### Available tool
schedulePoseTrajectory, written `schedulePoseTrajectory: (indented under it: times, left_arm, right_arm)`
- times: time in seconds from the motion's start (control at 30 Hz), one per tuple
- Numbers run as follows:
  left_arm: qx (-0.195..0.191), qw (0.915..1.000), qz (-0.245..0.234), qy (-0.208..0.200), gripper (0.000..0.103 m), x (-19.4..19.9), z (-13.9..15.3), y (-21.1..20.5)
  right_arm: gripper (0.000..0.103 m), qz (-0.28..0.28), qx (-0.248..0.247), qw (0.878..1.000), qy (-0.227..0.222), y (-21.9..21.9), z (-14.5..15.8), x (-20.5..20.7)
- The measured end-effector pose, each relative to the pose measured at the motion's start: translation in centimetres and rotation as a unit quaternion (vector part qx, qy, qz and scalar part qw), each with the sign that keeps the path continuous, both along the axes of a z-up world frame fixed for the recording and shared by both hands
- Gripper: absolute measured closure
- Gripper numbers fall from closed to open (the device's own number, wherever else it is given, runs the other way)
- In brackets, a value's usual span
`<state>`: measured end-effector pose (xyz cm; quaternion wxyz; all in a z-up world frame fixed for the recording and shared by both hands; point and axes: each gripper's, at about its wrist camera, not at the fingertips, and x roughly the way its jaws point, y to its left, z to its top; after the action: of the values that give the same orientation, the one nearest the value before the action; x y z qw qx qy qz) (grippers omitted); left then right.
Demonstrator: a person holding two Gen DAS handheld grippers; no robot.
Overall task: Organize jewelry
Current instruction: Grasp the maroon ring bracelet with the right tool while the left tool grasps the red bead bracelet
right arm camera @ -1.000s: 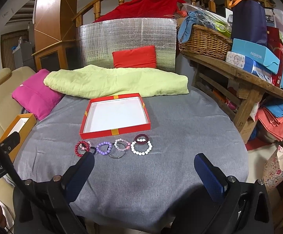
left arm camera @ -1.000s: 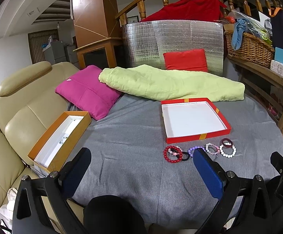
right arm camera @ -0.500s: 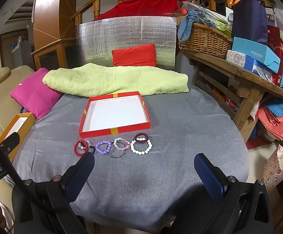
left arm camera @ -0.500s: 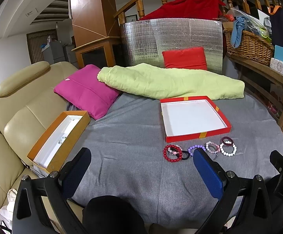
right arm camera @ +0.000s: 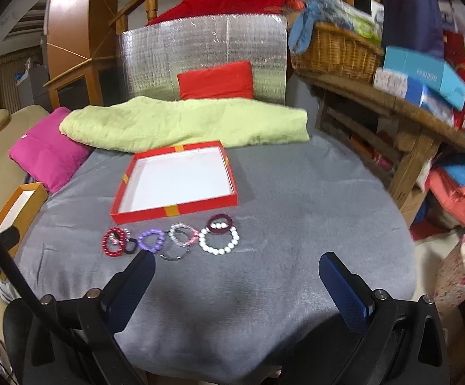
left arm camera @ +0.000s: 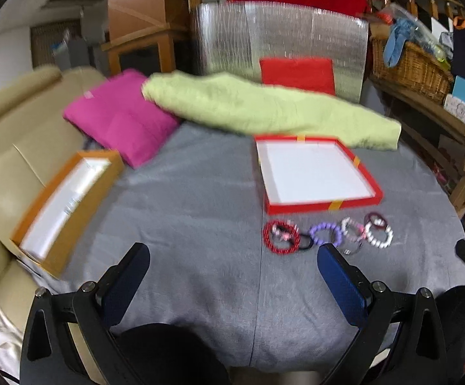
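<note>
Several bead bracelets lie in a row on the grey cloth: a red one [left arm camera: 280,236] [right arm camera: 114,242], a purple one [left arm camera: 325,233] [right arm camera: 151,240], a pink-clear one [right arm camera: 182,235] and a white pearl one [left arm camera: 379,236] [right arm camera: 219,240]. Just behind them sits an empty red tray [left arm camera: 372,196] [right arm camera: 174,210] with a white floor. My left gripper [left arm camera: 232,256] is open, low over the cloth, left of the bracelets. My right gripper [right arm camera: 236,266] is also open, just in front of the row. Neither holds anything.
An orange box [left arm camera: 72,221] [right arm camera: 23,205] sits at the table's left edge by a beige sofa [left arm camera: 7,134]. A pink cushion [left arm camera: 120,115], green blanket [right arm camera: 184,125] and red cushion [right arm camera: 216,80] lie behind the tray. A wooden shelf [right arm camera: 392,106] with a basket stands right.
Both grippers have moved forward toward the bracelets and tray, which now look larger; the views are motion-blurred. Both stay open and nothing on the table has moved.
</note>
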<state>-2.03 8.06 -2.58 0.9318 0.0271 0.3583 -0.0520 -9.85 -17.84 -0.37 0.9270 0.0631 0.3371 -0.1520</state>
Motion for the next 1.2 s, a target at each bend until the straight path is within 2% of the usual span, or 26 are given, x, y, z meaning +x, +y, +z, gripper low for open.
schedulePoseTrajectory:
  times: [0.13,0.23,0.3,0.37,0.43,0.6,0.67,0.77,0.8,0.9,0.97,1.0,1.03,1.1,1.17,1.2]
  left_arm:
    - [-0.007,0.9986,0.006,0.052,0.000,2.9,-3.6,1.0]
    - [-0.020,0.9966,0.005,0.079,0.000,4.7,-5.7,1.1]
    - [-0.022,0.9954,-0.002,0.094,0.000,5.9,-6.8,0.9]
    - [-0.022,0.9944,-0.010,0.103,0.000,6.9,-7.6,0.6]
    - [-0.027,0.9936,-0.023,0.108,0.000,8.0,-8.2,0.1]
    - [-0.037,0.9915,-0.063,0.108,0.002,10.3,-9.1,-1.8]
    - [-0.036,0.9893,-0.075,0.120,0.006,11.3,-9.9,-2.6]
    - [-0.045,0.9824,-0.099,0.152,0.006,12.7,-11.0,-3.8]
    - [-0.045,0.9812,-0.103,0.157,0.006,12.9,-11.2,-3.9]
    - [-0.032,0.9791,-0.111,0.167,0.006,13.4,-12.0,-4.8]
    - [-0.032,0.9775,-0.114,0.175,0.007,13.6,-12.4,-5.0]
    - [-0.029,0.9771,-0.115,0.176,0.010,13.6,-12.6,-5.2]
    - [-0.021,0.9772,-0.120,0.174,0.017,13.5,-12.6,-5.4]
    - [-0.007,0.9787,-0.125,0.163,0.026,13.2,-12.5,-5.7]
    - [-0.007,0.9791,-0.127,0.159,0.036,13.1,-12.4,-5.6]
    - [-0.009,0.9795,-0.127,0.156,0.038,13.0,-12.3,-5.6]
  right_arm:
    - [0.001,0.002,0.044,0.999,0.027,-3.3,-3.3,1.9]
    - [0.006,0.018,0.068,0.996,0.046,-4.5,-5.5,3.9]
    - [0.010,0.026,0.067,0.996,0.055,-4.9,-6.7,5.3]
    - [0.020,0.040,0.073,0.994,0.066,-5.3,-7.9,7.0]
    - [0.025,0.051,0.089,0.992,0.077,-5.8,-8.9,8.8]
    - [0.026,0.065,0.169,0.981,0.071,-7.6,-10.0,11.8]
    - [0.026,0.066,0.197,0.976,0.065,-8.4,-10.2,12.8]
    - [0.027,0.066,0.221,0.971,0.063,-9.5,-10.4,14.3]
    - [0.029,0.065,0.231,0.969,0.065,-9.9,-10.6,14.9]
    - [0.042,0.058,0.268,0.959,0.070,-11.1,-11.3,16.2]
    - [0.044,0.056,0.290,0.953,0.075,-11.6,-11.7,17.0]
    - [0.044,0.054,0.296,0.950,0.080,-11.7,-12.0,17.4]
    - [0.044,0.053,0.301,0.948,0.088,-11.6,-12.3,17.9]
    - [0.049,0.051,0.305,0.945,0.104,-11.5,-13.0,18.8]
    - [0.061,0.047,0.301,0.944,0.126,-11.2,-13.8,19.5]
    - [0.064,0.046,0.296,0.945,0.129,-11.1,-13.9,19.8]
